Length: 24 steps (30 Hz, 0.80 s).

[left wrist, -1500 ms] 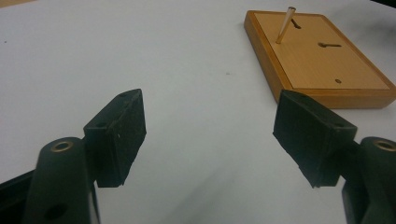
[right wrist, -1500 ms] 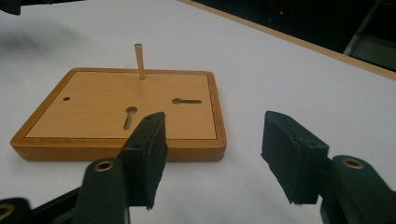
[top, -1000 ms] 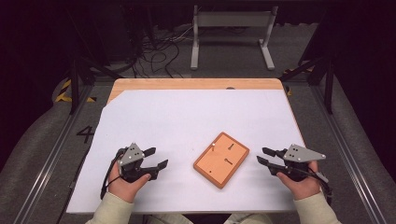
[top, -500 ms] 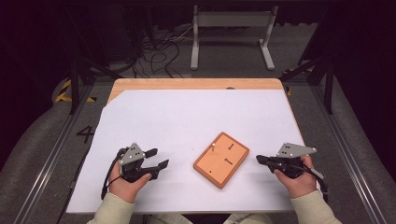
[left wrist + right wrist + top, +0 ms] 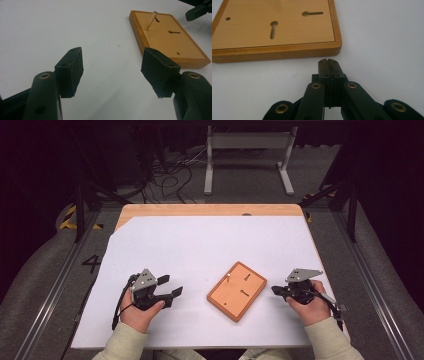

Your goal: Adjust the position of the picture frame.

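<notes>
Nearest the person, the left gripper (image 5: 169, 286) rests on the white table (image 5: 200, 245) with its jaws spread wide and empty. The right gripper (image 5: 276, 290) has its jaws pressed together on nothing, their tips just short of the wooden board (image 5: 237, 290). The board lies between the 2 grippers, with 1 thin peg (image 5: 150, 21) standing tilted in it. It looks barely begun: nothing is grasped yet.
</notes>
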Available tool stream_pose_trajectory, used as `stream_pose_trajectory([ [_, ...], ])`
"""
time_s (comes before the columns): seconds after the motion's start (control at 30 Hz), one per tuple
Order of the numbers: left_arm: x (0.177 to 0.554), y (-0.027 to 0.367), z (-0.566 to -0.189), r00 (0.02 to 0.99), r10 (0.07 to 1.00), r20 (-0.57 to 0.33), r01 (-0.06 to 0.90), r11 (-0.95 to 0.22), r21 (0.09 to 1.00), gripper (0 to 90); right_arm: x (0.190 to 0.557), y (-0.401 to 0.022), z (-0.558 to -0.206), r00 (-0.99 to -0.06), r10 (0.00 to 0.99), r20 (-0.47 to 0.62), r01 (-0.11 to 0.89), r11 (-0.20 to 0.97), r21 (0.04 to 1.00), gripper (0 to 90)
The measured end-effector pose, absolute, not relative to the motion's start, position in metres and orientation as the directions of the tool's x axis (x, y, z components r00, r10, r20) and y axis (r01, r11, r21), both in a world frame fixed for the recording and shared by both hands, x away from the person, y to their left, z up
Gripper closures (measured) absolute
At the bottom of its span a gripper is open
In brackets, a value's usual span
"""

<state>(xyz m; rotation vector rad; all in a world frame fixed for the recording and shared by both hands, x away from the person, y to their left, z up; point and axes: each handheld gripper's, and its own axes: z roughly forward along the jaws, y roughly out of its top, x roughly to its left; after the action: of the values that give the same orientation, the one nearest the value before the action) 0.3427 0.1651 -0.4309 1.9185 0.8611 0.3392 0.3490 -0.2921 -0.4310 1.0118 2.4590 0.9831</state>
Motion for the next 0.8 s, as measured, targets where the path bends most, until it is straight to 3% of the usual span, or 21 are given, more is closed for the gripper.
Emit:
stream_pose_trajectory([
  [0.37, 0.351, 0.158, -0.433, 0.721, 0.685, -0.104, 0.391, -0.277, 0.878, 33.6, 0.361, -0.281, -0.439, -0.697, 0.716, -0.040, 0.522, 0.546, 0.655, 90.0],
  [0.8, 0.351, 0.159, -0.434, 0.714, 0.691, -0.110, 0.417, -0.295, 0.860, 42.8, 0.372, -0.267, -0.442, -0.682, 0.728, -0.067, 0.539, 0.562, 0.627, 90.0],
])
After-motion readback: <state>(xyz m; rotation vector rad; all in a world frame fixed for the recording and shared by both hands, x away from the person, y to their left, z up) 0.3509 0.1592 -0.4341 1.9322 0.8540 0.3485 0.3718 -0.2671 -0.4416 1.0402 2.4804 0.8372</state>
